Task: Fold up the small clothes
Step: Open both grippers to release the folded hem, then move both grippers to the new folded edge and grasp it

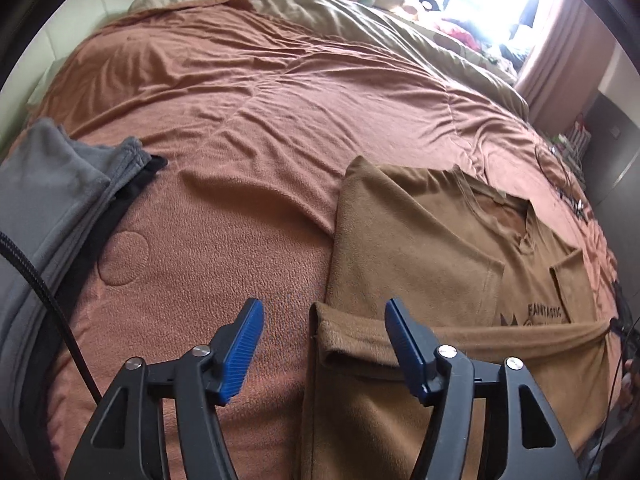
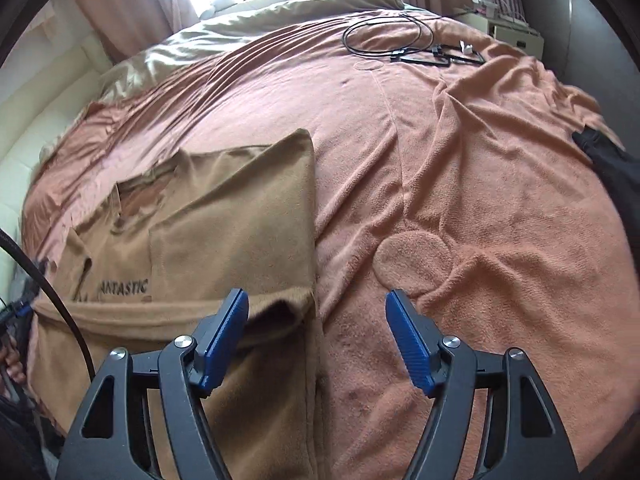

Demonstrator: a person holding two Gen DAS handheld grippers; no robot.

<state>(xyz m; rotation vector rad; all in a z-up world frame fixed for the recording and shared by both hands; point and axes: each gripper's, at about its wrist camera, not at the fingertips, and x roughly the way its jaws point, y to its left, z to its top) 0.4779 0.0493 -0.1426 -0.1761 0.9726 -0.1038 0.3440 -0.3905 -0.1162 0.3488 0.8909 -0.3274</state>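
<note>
Both claws gape empty, left claw (image 1: pixel 322 340) and right claw (image 2: pixel 316 336) over the part-folded brown shirt (image 1: pixel 420 248) on the bed (image 1: pixel 248 120). Its raised hem fold may spring open if regripped off-centre.

- Right claw (image 2: pixel 316 312) open, nothing between its blue pads.
- Brown T-shirt (image 2: pixel 224 216) near left on the bed (image 2: pixel 480 200), bottom folded up.
- Black cables (image 2: pixel 400 40) far right.

A matt, soft-napped tan cloth T-shirt (image 1: pixel 420 240) lay on a fuzzy, wrinkled salmon-pink fleece blanket (image 1: pixel 248 120) beside ribbed blue plastic gripper pads (image 2: pixel 408 340).
</note>
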